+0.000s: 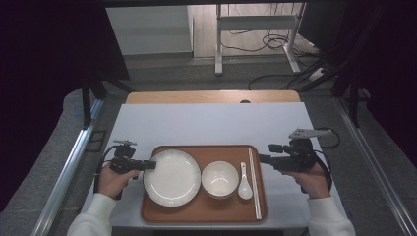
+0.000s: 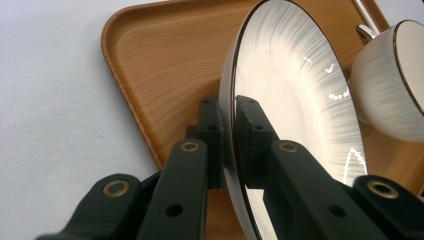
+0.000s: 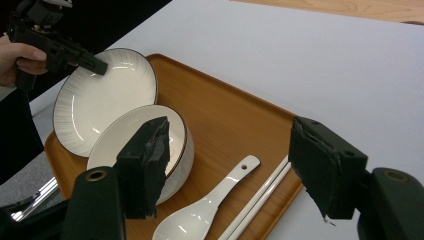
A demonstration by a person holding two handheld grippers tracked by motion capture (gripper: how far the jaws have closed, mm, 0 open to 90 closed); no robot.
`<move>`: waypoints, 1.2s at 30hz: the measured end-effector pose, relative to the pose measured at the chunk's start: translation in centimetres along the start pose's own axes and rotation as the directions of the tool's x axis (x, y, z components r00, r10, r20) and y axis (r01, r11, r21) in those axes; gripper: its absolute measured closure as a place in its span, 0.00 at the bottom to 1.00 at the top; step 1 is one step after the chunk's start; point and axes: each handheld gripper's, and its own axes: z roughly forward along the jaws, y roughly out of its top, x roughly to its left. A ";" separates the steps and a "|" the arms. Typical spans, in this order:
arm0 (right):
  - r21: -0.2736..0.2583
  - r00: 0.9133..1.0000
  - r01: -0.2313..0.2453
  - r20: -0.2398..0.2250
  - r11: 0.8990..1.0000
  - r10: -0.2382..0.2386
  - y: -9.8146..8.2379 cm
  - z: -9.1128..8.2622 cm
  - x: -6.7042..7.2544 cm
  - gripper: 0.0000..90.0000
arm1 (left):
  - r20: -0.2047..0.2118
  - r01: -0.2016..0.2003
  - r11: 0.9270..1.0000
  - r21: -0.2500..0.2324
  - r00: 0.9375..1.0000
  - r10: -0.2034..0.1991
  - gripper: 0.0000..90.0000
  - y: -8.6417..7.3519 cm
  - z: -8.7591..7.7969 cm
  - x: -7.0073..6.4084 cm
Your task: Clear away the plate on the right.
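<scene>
A white ribbed plate [image 1: 172, 178] sits in the left part of a brown wooden tray [image 1: 204, 212]. My left gripper [image 1: 149, 165] is shut on the plate's left rim; in the left gripper view its jaws pinch the rim of the plate [image 2: 295, 100] from both sides, at the gripper's tips [image 2: 229, 125]. A white bowl [image 1: 220, 179], a white spoon [image 1: 244, 181] and a pair of chopsticks [image 1: 254, 182] lie to the right of the plate. My right gripper [image 1: 264, 153] hovers open by the tray's right edge, its wide-apart jaws [image 3: 230, 135] holding nothing.
The tray rests on a white table [image 1: 211, 123] with a wooden strip at the far edge. In the right gripper view the bowl [image 3: 135, 137] stands close to the plate [image 3: 100, 100], the spoon [image 3: 210, 210] and chopsticks [image 3: 260, 200] beside it.
</scene>
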 end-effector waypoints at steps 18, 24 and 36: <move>0.013 1.000 0.004 0.005 1.000 -0.004 -0.1 0.2 0.0 0.35 | -0.127 -0.078 0.994 0.074 0.988 0.087 0.82 -0.4 2.0 -0.6; 0.019 1.000 0.004 0.005 1.000 -0.004 -0.1 0.2 -0.1 0.35 | -0.135 -0.084 0.993 0.083 0.986 0.094 0.77 -0.6 2.3 -0.4; 0.031 1.000 -0.007 0.002 0.999 0.007 -0.5 0.3 -0.7 0.35 | -0.211 -0.143 0.989 -0.025 0.968 0.134 0.39 0.0 1.1 -1.9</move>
